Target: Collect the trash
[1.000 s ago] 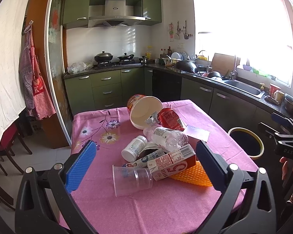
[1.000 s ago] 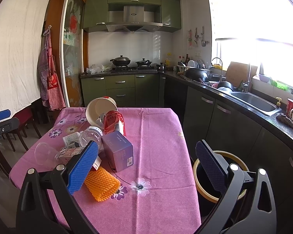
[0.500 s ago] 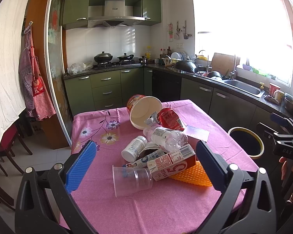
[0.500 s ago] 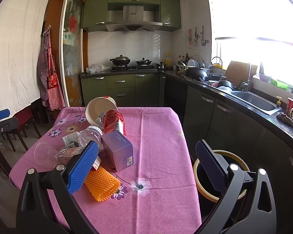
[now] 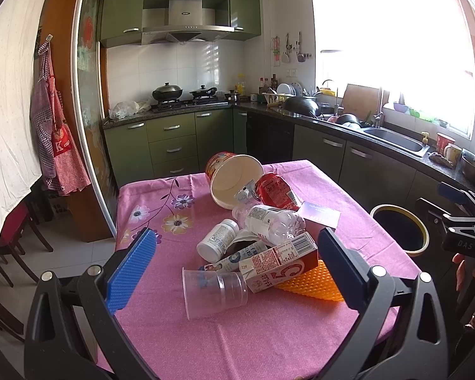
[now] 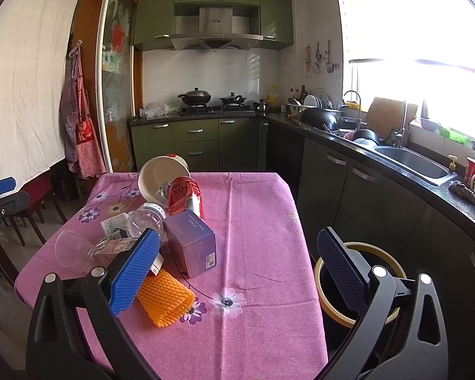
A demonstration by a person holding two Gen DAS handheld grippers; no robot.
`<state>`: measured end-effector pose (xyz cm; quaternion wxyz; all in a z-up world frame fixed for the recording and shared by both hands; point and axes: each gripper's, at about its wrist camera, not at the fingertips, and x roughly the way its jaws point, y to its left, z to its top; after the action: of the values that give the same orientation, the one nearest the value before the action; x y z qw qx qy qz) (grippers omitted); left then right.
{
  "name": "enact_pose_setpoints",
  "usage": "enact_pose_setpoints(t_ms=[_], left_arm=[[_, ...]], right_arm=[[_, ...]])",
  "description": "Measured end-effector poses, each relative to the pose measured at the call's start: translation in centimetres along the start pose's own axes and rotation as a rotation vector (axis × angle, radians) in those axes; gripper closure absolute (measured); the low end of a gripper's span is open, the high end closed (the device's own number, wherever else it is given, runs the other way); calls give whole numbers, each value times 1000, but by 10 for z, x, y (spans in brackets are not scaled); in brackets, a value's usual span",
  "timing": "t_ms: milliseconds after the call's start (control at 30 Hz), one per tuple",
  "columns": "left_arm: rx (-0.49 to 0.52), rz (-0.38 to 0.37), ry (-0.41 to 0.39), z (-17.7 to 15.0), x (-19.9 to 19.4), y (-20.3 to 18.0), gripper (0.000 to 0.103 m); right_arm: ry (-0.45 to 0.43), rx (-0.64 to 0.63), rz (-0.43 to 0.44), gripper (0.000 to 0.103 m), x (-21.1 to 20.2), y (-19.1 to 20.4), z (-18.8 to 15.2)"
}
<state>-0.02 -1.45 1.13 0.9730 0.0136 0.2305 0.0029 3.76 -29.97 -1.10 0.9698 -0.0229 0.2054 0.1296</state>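
Left wrist view: the left tool (image 5: 236, 261) hangs spread and empty over the near edge of the pink flowered bench (image 5: 224, 342). Nearest lies a clear plastic cup (image 5: 215, 291) on its side, free on its near side, so a pinch across its wall looks the easiest first pick. Touching it is a red-and-white milk carton (image 5: 280, 266) resting on orange foam netting (image 6: 164, 297); lifting the carton first would likely disturb both. Farther back lie a white pill bottle (image 5: 218, 240), a crushed clear bottle (image 5: 269, 223) and a tipped paper bowl (image 5: 234, 179). The right tool (image 6: 237, 272), also spread and empty, faces a purple box (image 6: 191, 247). A yellow-rimmed bin (image 6: 357, 285) stands just beside the bench.
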Motion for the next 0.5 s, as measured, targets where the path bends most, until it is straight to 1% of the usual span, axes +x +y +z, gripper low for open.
enact_pose_setpoints(t_ms=[500], left_arm=[[8,-2,1,-2,0,-1,6]], right_arm=[[1,0,0,4,1,-1,-1]])
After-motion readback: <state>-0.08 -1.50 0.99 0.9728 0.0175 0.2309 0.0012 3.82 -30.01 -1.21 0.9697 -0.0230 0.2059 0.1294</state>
